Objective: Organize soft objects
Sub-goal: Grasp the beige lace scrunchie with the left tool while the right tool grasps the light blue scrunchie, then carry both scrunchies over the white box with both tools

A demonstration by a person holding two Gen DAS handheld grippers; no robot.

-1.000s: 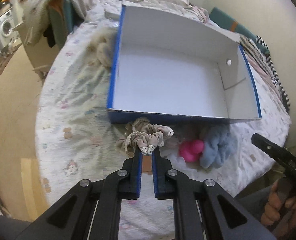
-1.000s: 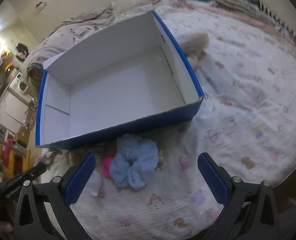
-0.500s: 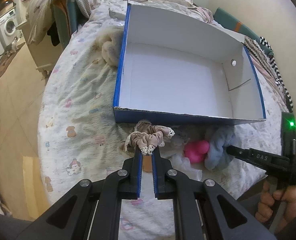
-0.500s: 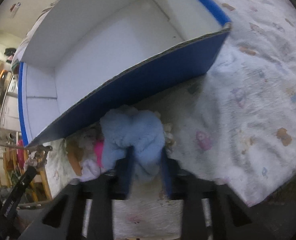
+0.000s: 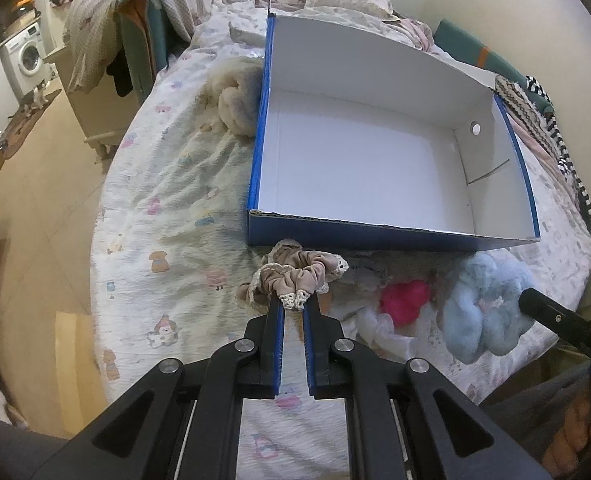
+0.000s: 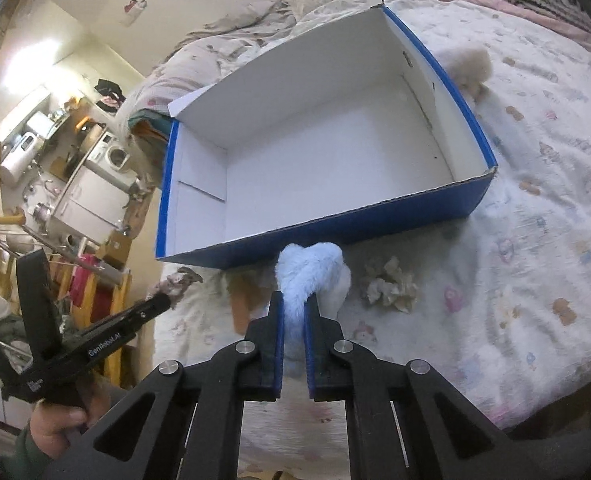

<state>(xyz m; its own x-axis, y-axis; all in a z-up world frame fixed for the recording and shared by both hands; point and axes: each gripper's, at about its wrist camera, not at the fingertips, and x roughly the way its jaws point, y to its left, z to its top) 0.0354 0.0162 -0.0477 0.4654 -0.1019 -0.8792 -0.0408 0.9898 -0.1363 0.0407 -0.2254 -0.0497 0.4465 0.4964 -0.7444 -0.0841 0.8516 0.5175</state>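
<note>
My left gripper (image 5: 292, 301) is shut on a beige lace-trimmed scrunchie (image 5: 297, 272), held just in front of the near wall of an open blue box with a white inside (image 5: 375, 236). My right gripper (image 6: 294, 300) is shut on a fluffy light blue scrunchie (image 6: 309, 266), lifted before the box's near wall (image 6: 335, 232). That blue scrunchie (image 5: 483, 308) also shows in the left wrist view. A pink soft object (image 5: 405, 300) lies on the bed between them. The left gripper holding the beige scrunchie (image 6: 177, 282) shows at the left of the right wrist view.
A cream fluffy item (image 5: 237, 104) lies against the box's far-left side, also seen in the right wrist view (image 6: 471, 68). A crumpled whitish piece (image 6: 391, 284) lies on the patterned bedsheet (image 5: 167, 208). The bed edge drops to the floor at left.
My right gripper came down, shut on the blue scrunchie and lifted it off the bed. My left gripper kept hold of the beige scrunchie and shifted slightly left of the box.
</note>
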